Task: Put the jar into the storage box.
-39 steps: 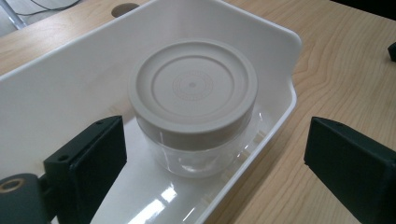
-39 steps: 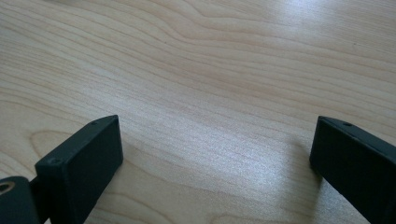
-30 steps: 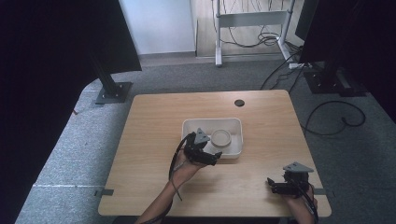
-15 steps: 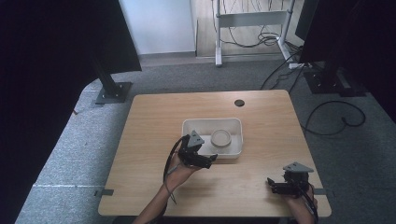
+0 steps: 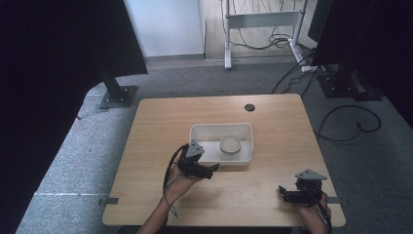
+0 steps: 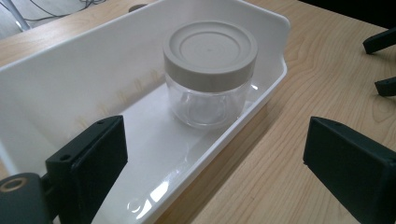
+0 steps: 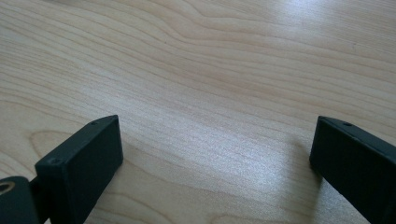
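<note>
jar (image 6: 210,79) in tray (image 6: 70,79) (lidded)

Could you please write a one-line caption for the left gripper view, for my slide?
Open left gripper faces a lidded clear jar standing in a white tray on a wooden table.

Light wood desk (image 5: 160,122) with rounded corners and a small dark cable hole (image 5: 250,107) near its far edge, sitting on grey carpet (image 5: 63,170). Big black panels (image 5: 58,58) stand on the left and right, each on a metal base plate (image 5: 118,96). Far side there's a pale wall (image 5: 165,24) and a white metal frame (image 5: 260,22) with a tangle of cables (image 5: 272,39) under it. Another black cable (image 5: 348,124) loops over the carpet on the right. Soft light glares off the desk's wood grain.
</note>
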Action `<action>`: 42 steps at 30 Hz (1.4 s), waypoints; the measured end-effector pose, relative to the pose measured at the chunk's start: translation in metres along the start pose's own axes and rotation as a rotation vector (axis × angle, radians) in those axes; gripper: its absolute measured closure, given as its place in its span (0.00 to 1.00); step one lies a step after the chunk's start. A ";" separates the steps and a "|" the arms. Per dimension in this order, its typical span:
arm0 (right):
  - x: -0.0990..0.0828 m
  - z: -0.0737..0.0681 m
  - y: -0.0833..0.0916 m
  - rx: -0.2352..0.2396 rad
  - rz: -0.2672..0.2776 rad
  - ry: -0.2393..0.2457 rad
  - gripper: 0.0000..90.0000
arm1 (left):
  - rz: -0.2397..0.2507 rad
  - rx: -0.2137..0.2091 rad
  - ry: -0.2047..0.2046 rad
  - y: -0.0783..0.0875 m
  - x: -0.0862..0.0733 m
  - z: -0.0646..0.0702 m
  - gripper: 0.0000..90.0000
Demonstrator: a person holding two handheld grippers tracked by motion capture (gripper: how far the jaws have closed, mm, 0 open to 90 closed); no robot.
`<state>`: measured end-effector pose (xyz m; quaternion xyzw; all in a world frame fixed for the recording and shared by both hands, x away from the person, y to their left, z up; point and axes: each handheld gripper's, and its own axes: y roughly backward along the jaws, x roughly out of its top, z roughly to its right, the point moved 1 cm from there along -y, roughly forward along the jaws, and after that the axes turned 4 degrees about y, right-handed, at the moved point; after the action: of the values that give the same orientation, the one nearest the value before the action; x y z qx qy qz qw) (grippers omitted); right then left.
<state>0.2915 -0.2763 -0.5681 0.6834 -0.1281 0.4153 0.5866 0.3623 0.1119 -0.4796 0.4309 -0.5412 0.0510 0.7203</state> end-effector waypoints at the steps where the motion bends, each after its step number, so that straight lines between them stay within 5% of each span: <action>1: 0.000 0.000 0.000 0.000 0.000 0.000 0.02 | 0.003 0.000 0.002 0.001 -0.001 0.000 0.07; 23: 0.000 0.000 0.000 0.000 0.000 0.000 0.02 | 0.019 0.000 0.017 0.019 -0.030 -0.005 0.07; 42: 0.000 0.000 0.000 -0.001 0.000 -0.001 0.02 | -0.021 0.011 0.035 0.020 -0.067 -0.013 0.07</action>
<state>0.2914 -0.2762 -0.5681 0.6832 -0.1286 0.4151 0.5868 0.3338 0.1594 -0.5240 0.4395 -0.5236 0.0540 0.7278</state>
